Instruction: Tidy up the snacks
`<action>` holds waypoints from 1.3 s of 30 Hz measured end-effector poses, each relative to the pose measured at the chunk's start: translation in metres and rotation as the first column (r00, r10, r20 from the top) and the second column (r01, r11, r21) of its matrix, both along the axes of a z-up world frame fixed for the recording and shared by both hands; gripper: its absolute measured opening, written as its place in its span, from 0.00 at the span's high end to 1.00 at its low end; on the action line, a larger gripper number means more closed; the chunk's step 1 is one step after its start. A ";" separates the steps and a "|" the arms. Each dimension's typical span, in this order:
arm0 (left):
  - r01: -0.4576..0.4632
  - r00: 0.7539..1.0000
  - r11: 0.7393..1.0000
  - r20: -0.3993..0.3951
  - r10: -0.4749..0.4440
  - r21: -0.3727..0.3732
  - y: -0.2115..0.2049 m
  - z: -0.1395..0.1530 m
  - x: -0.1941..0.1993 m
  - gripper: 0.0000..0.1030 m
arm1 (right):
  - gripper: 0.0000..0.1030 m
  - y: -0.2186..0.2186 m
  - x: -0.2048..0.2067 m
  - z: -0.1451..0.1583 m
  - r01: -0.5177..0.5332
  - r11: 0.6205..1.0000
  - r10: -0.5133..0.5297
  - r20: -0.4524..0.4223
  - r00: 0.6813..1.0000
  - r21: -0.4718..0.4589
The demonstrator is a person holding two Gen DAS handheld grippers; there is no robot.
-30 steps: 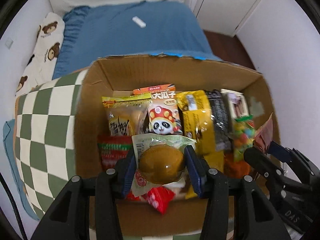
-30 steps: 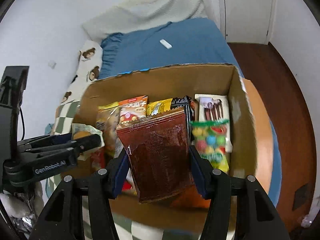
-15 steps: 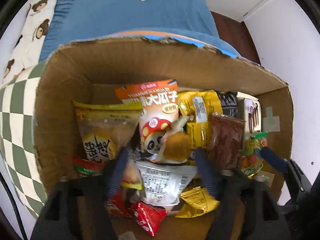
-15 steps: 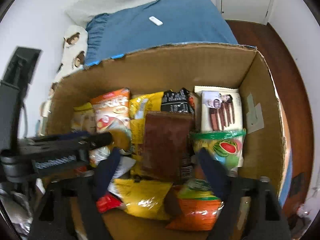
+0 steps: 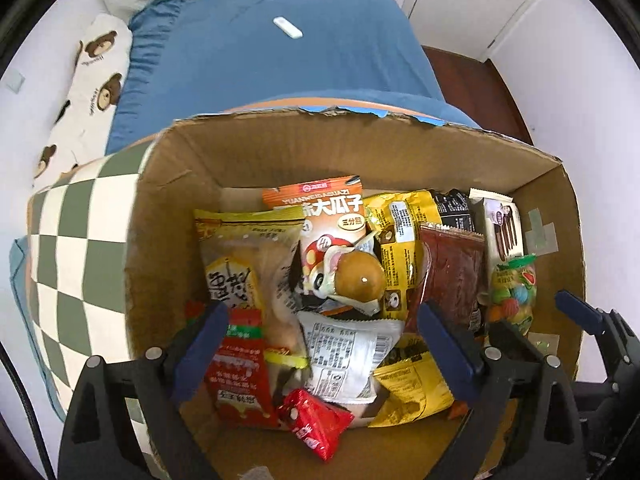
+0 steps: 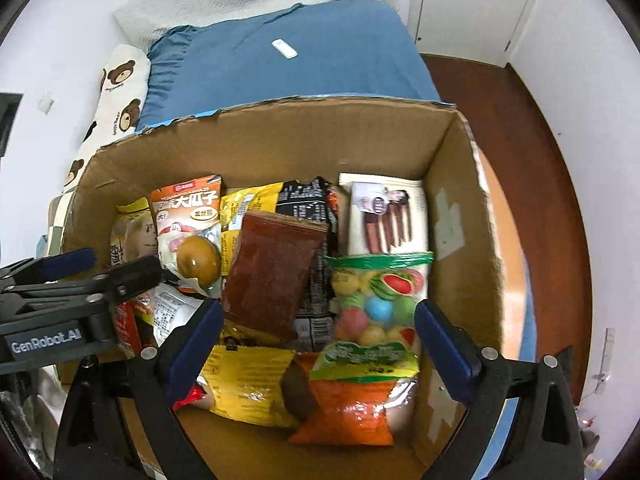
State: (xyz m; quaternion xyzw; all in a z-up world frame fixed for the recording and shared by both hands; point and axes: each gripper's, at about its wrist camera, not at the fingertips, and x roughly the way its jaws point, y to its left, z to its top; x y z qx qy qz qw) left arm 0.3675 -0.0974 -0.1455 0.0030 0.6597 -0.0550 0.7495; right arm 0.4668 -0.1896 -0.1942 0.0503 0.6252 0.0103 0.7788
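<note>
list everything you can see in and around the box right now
cardboard box: one, brown, on the bed
snack packs: many, mixed colours, inside the box
brown pack: one, dark red-brown, box centre
egg pack: one, brown egg, leaning on the panda pack
candy bag: one, multicoloured, box right
blue sheet: one, behind the box
bear pillow: one, white, far left
left hand-held gripper: jaws opening, nothing gripped
right hand-held gripper: jaws opening, nothing gripped

Two handheld grippers: left gripper (image 5: 320,344), right gripper (image 6: 320,344). Black plastic frames, blue pads (image 5: 202,340) lining finger inner faces, silver screws (image 5: 492,354) at pivots. White "GenRobot.AI" lettering (image 6: 46,346) on left unit's side.
</note>
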 end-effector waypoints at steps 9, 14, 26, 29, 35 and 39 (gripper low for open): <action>-0.018 0.995 1.000 0.099 0.016 0.025 0.009 0.023 -0.036 0.06 | 0.02 -0.003 -0.027 0.021 0.006 1.000 -0.006 0.046 0.999 -0.011; -0.037 0.985 0.999 0.171 0.035 0.007 0.015 0.046 -0.065 0.06 | 0.02 0.001 -0.049 0.045 -0.004 1.000 0.006 0.111 0.994 -0.020; -0.052 0.916 0.998 0.399 0.035 0.032 0.023 0.122 -0.159 0.06 | 0.01 0.007 -0.139 0.130 -0.011 0.998 0.032 0.336 0.941 -0.063; -0.066 0.896 0.998 0.442 0.051 0.018 0.027 0.138 -0.184 0.06 | 0.01 0.008 -0.165 0.149 -0.014 0.997 0.040 0.382 0.923 -0.070; -0.072 0.854 0.997 0.518 0.055 0.014 0.030 0.167 -0.239 0.06 | 0.01 0.009 -0.215 0.180 -0.017 0.997 0.046 0.447 0.894 -0.069; -0.086 0.829 0.996 0.556 0.059 0.021 0.031 0.181 -0.269 0.06 | 0.00 0.009 -0.249 0.202 -0.016 0.998 0.044 0.492 0.870 -0.062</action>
